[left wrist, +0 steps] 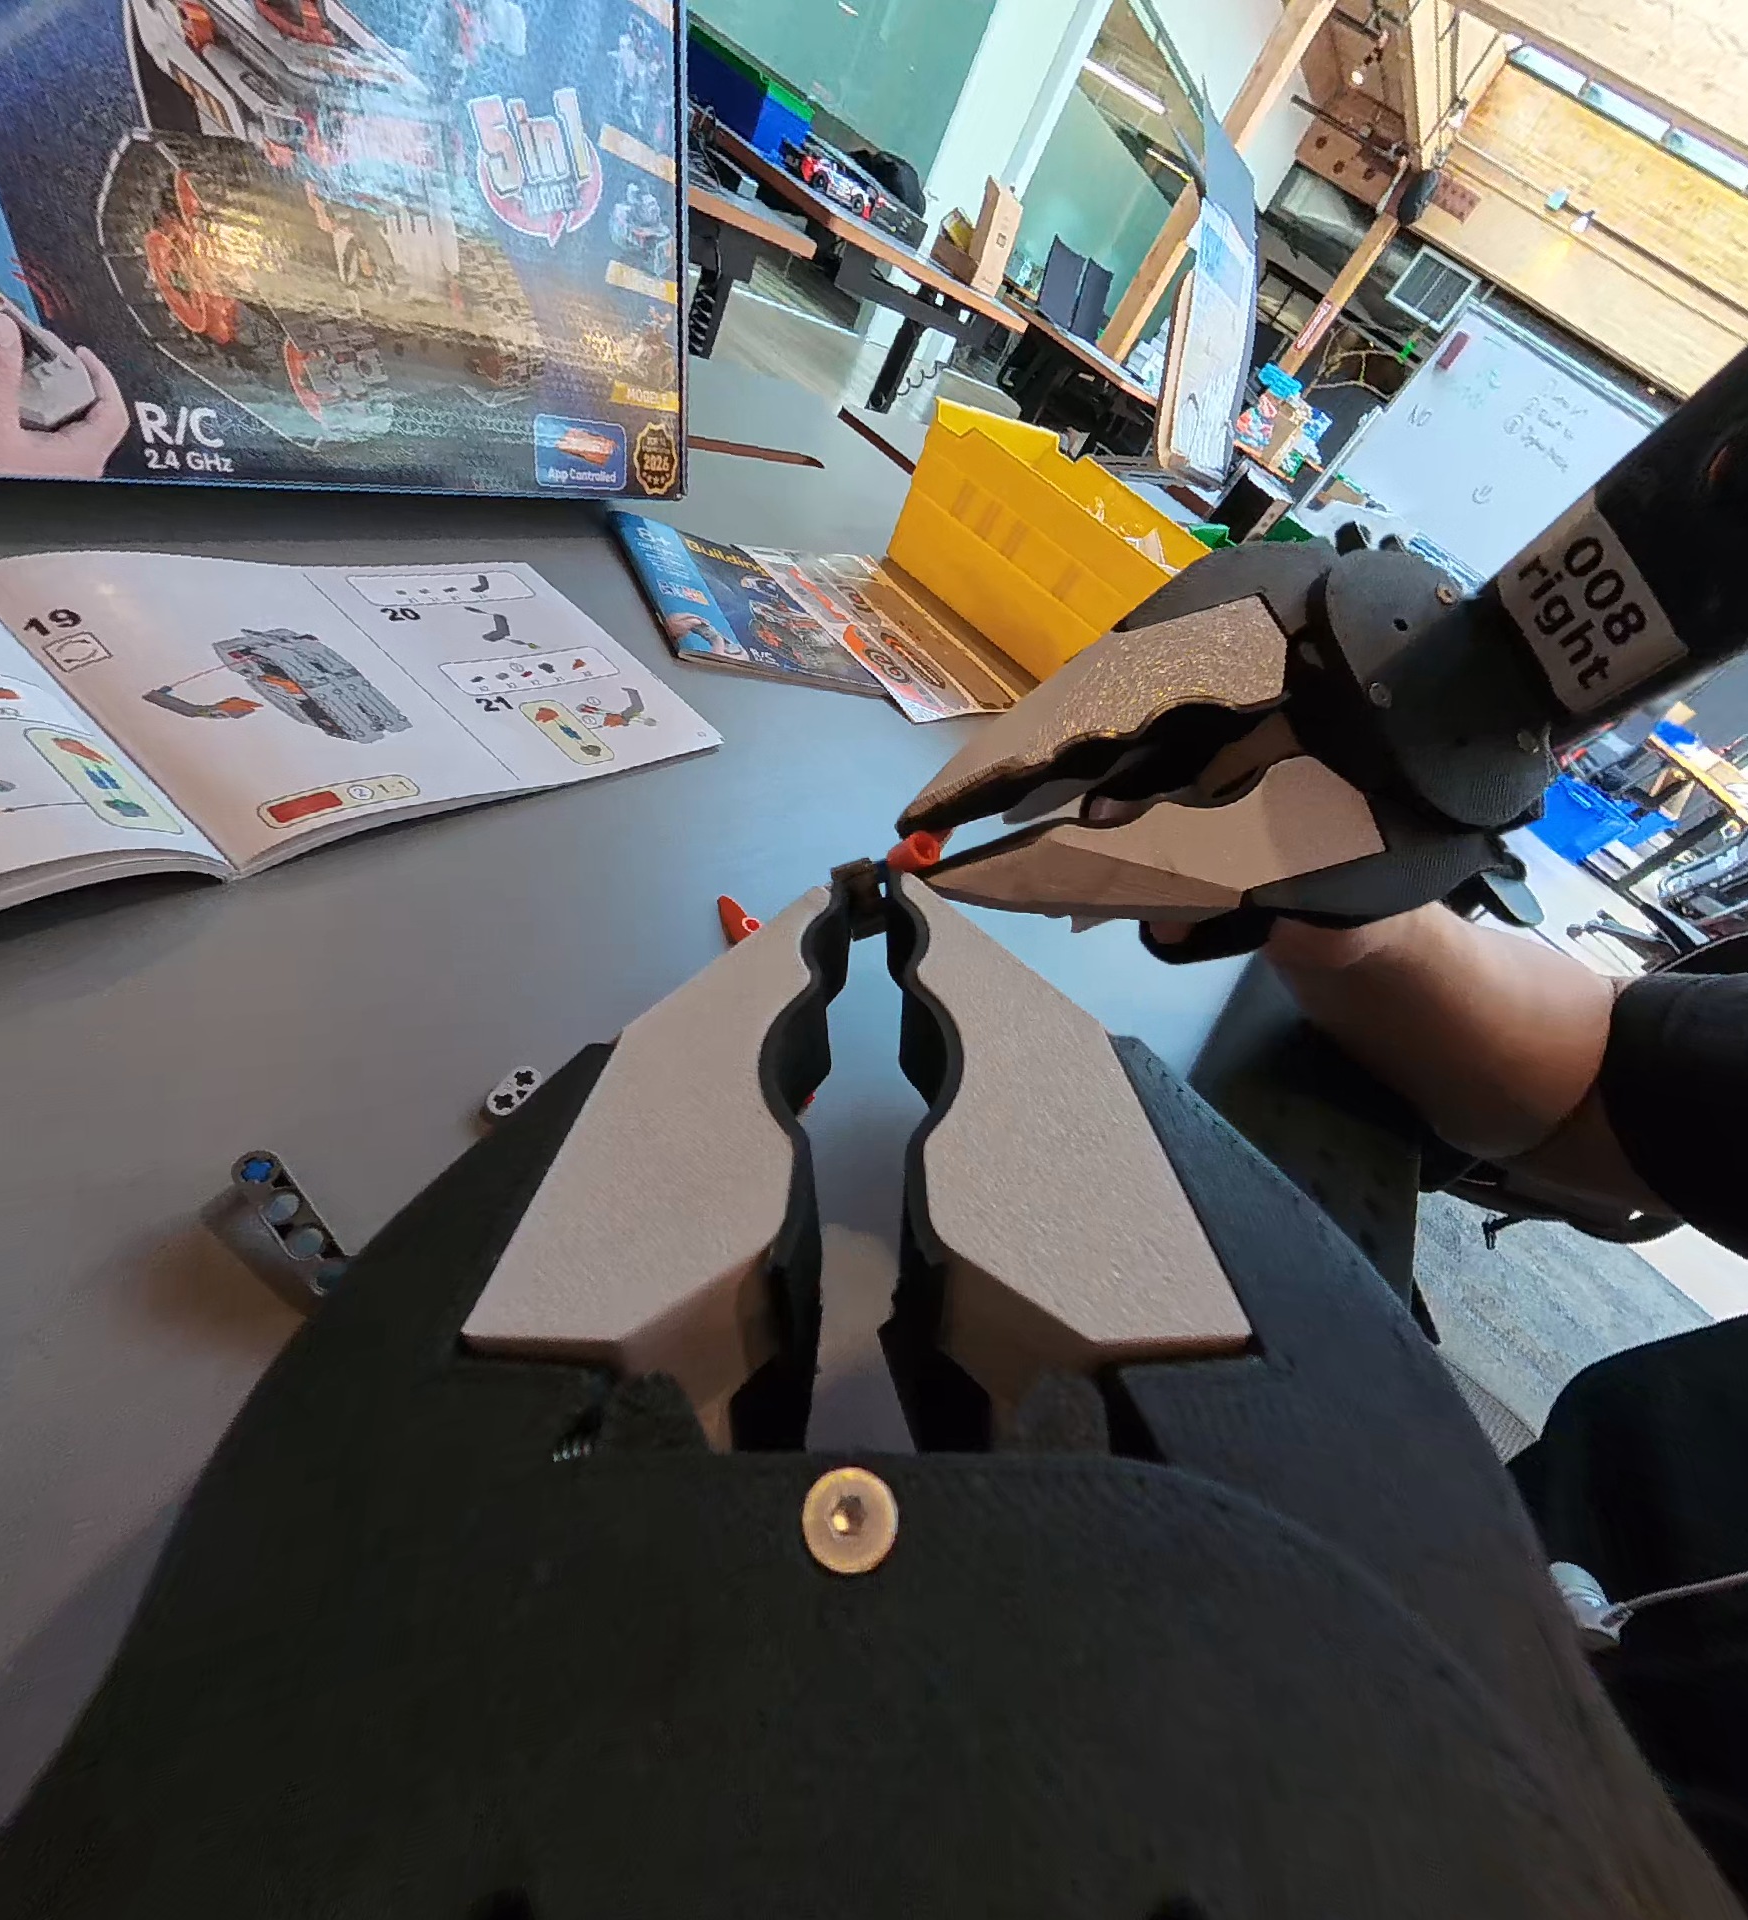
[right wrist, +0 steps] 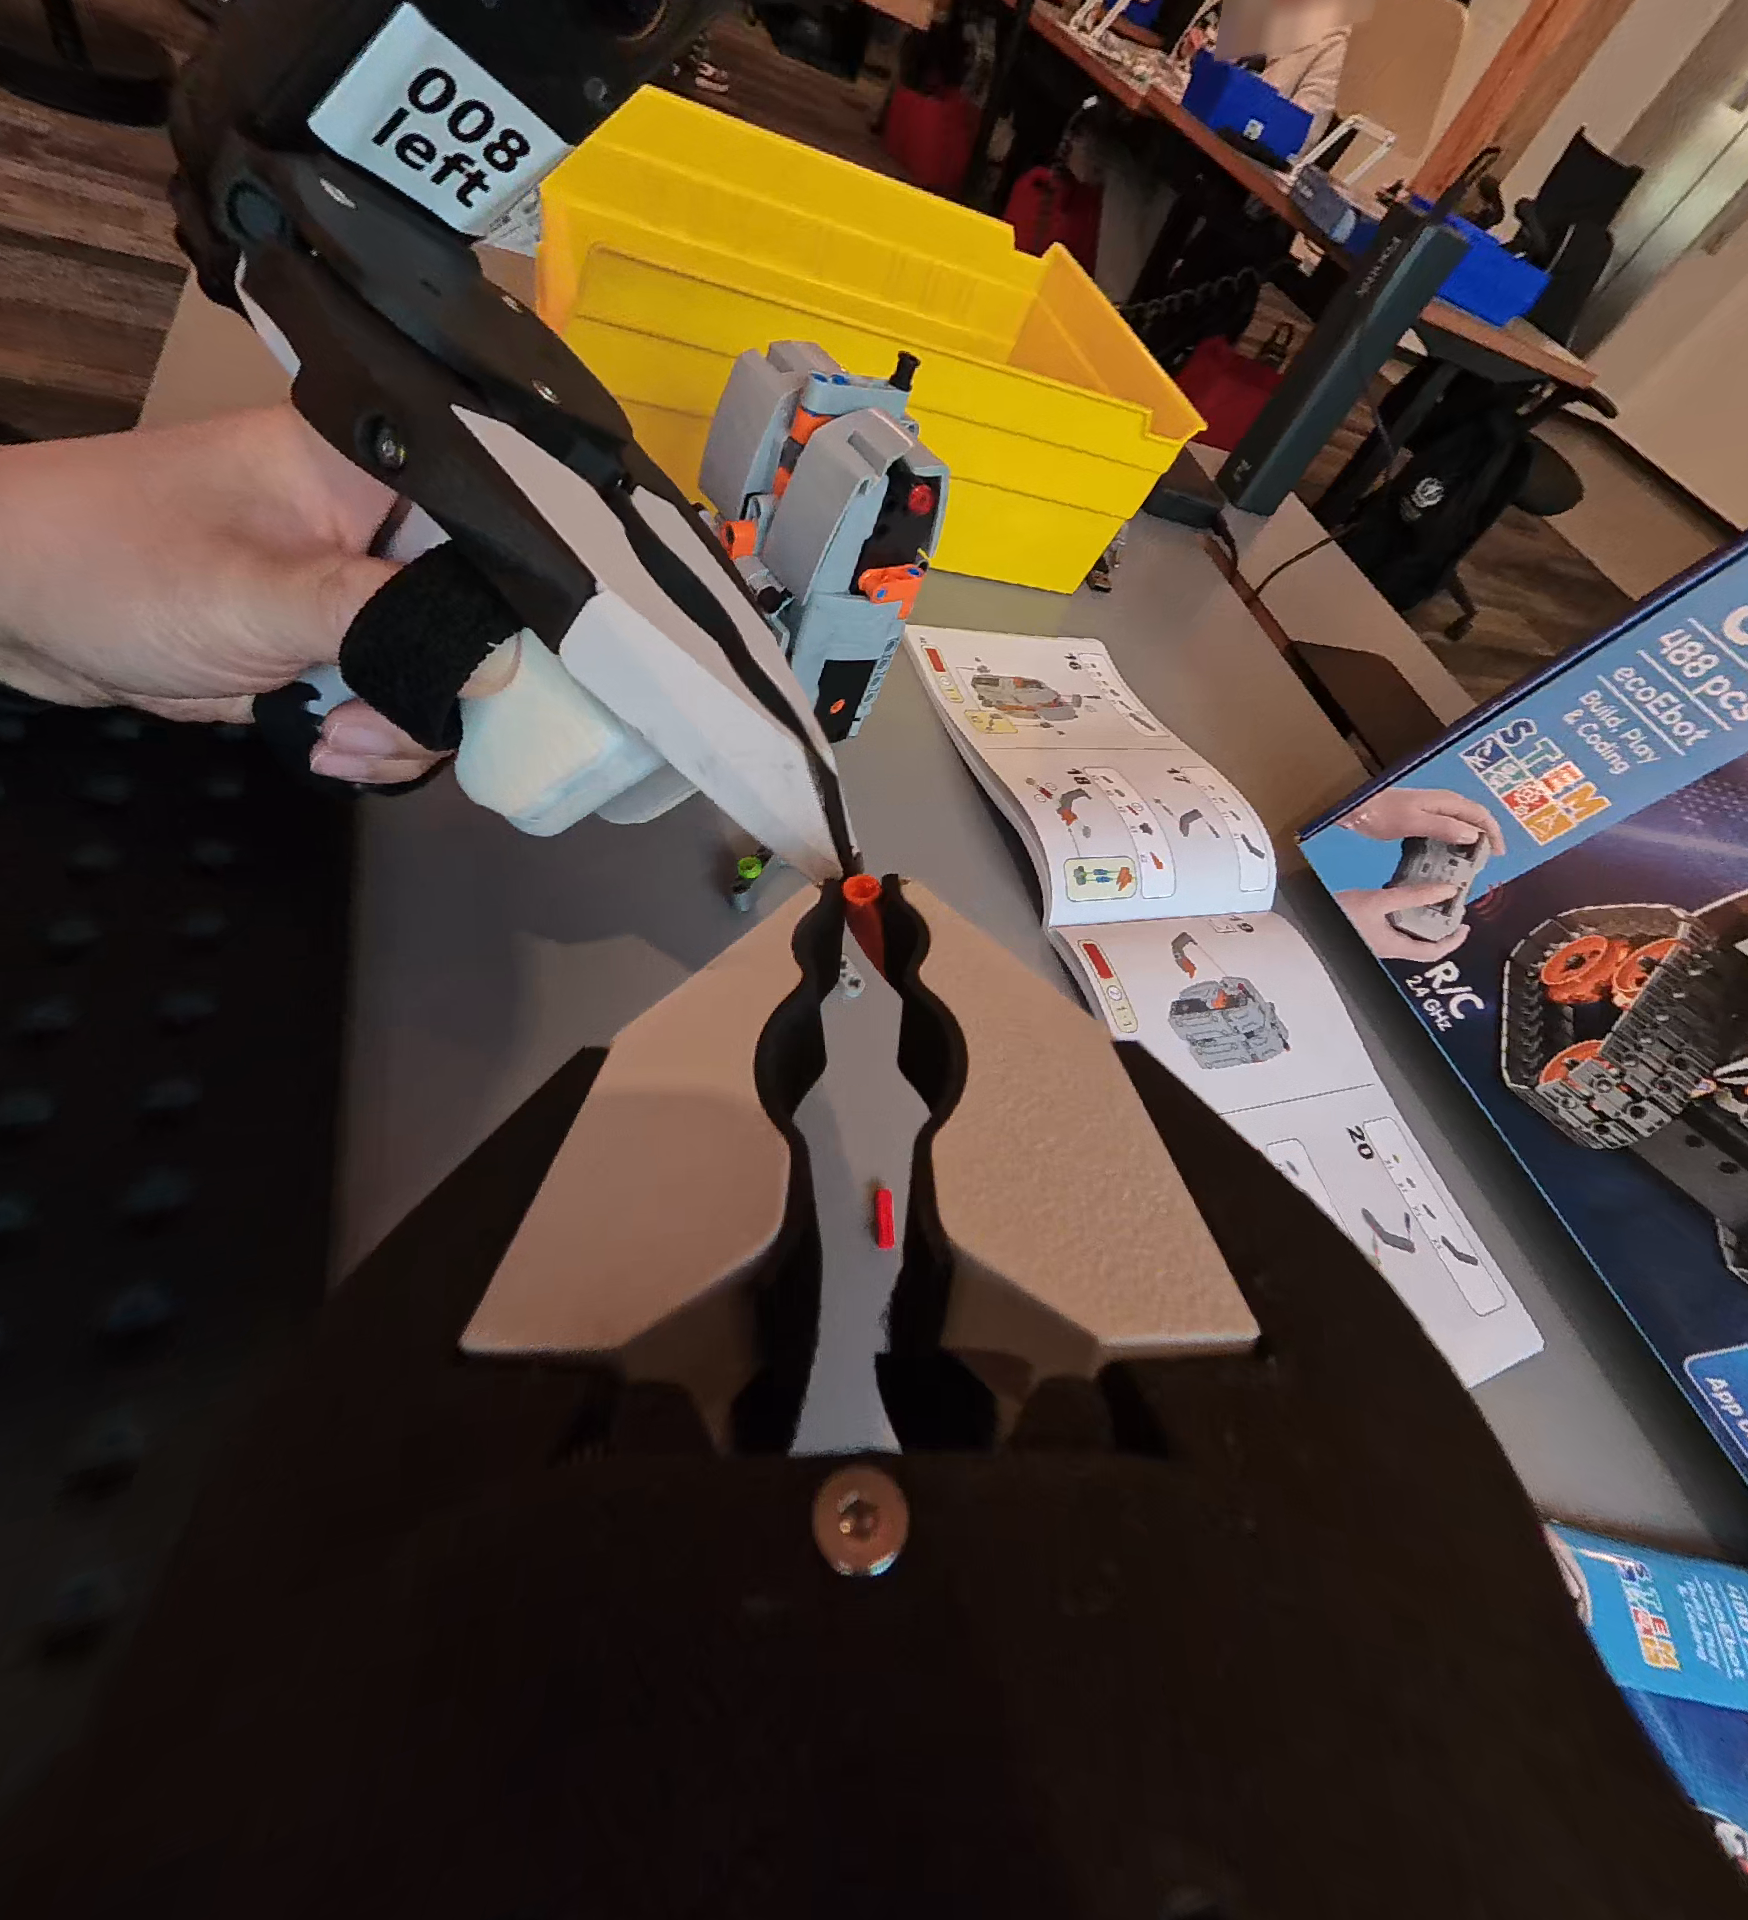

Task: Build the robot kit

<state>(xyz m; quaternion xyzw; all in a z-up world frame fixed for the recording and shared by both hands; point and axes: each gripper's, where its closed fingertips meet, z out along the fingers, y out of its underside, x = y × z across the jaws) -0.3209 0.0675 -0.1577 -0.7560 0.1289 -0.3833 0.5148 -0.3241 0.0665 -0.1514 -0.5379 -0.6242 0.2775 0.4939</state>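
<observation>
Grey table (left wrist: pixel 226 1039): left gripper (left wrist: pixel 862 891) pinches a dark piece (left wrist: pixel 857 879); right gripper (right wrist: pixel 862 902) clamps an orange piece (right wrist: pixel 862 906).

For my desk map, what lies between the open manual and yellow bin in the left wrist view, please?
A closed blue-covered booklet atop loose leaflets, visible in that view.

Two hand-held grippers (left wrist: pixel 862 881), one yellow bin (right wrist: pixel 849 312), two booklets (left wrist: pixel 309 707).

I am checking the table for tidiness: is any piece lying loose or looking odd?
Yes. A small red pin lies alone on the grey table, and a grey beam and an orange piece are also scattered, outside the yellow bin.
</observation>
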